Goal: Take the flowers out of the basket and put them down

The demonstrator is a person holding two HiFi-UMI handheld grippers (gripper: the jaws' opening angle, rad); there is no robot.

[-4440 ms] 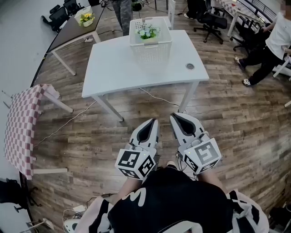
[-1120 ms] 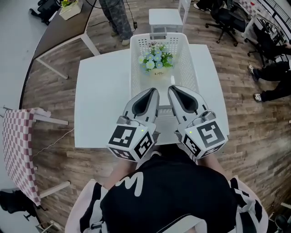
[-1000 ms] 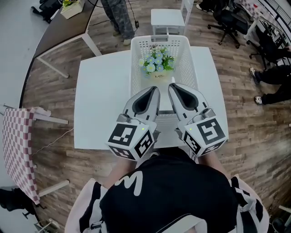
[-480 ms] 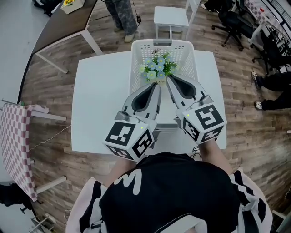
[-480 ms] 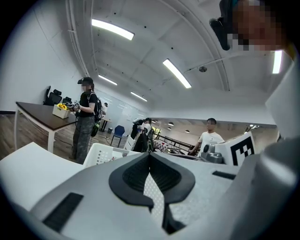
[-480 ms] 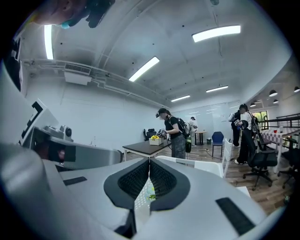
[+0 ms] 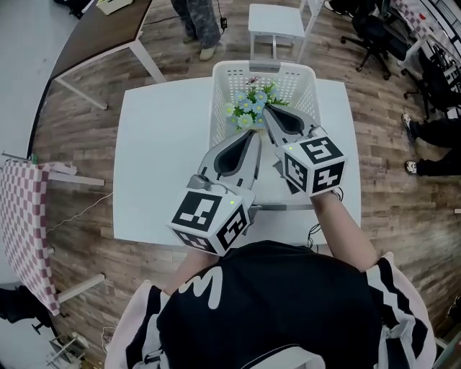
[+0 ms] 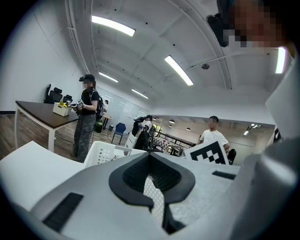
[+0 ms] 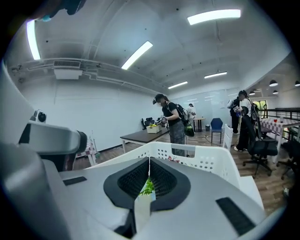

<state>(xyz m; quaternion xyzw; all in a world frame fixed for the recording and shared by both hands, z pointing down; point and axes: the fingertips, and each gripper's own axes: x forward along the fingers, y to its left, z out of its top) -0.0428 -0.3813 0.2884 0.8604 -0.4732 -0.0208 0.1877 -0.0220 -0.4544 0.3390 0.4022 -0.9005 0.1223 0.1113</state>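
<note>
A white plastic basket point(image 7: 295, 90) stands at the far edge of the white table point(image 7: 158, 144). In it sits a small pot of blue and white flowers with green leaves point(image 7: 248, 107). My right gripper point(image 7: 265, 110) is shut and empty, reaching over the basket with its tips right beside the flowers. In the right gripper view a green leaf point(image 9: 147, 187) shows behind the closed jaws point(image 9: 149, 159), with the basket wall point(image 9: 206, 157) beyond. My left gripper point(image 7: 253, 137) is shut too, hovering over the basket's near part. In the left gripper view, point(image 8: 150, 154) the basket rim point(image 8: 105, 152) shows.
A white stool point(image 7: 277, 21) stands just beyond the table, with a standing person point(image 7: 198, 18) next to it. A brown desk point(image 7: 108, 32) is at far left, a checkered table point(image 7: 29, 216) at left, office chairs point(image 7: 374, 29) at far right.
My right gripper has moved forward over the basket up to the flowers. The left gripper has crept forward a little. Both stayed shut.
</note>
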